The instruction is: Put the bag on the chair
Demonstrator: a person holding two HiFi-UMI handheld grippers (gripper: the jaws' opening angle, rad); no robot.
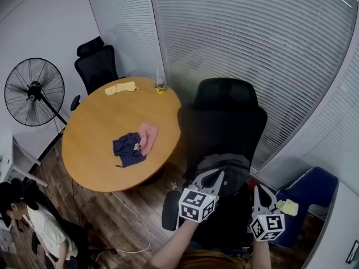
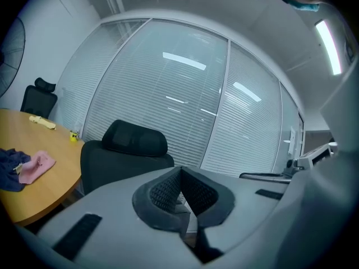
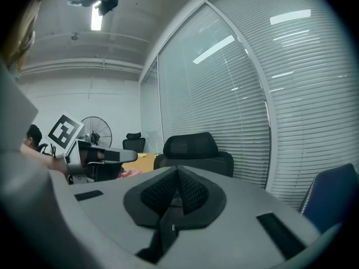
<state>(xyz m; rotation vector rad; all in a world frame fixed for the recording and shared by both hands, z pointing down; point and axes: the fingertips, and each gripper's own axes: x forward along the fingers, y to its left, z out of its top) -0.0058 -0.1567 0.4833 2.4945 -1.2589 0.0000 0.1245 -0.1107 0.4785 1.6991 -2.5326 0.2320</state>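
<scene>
A black high-backed office chair [image 1: 223, 119] stands just ahead of me beside the round table; it also fills the middle of the left gripper view as the chair [image 2: 132, 150]. A grey and black bag [image 1: 227, 170] lies on its seat. My left gripper [image 1: 213, 176] hangs at the bag's near edge; whether it touches the bag I cannot tell. In its own view the left gripper [image 2: 179, 172] has its pads meeting at the tips with nothing seen between them. My right gripper [image 1: 262, 190] is to the right of the bag, and the right gripper [image 3: 178, 171] is likewise shut and empty.
The round wooden table [image 1: 101, 150] carries a navy cloth [image 1: 129, 149], a pink cloth [image 1: 148, 135], a yellow cloth [image 1: 120, 87] and a small yellow cup [image 1: 160, 88]. A second black chair [image 1: 95, 66], a standing fan [image 1: 33, 91], a blue chair [image 1: 308, 195] and a person [image 1: 39, 223] surround the spot.
</scene>
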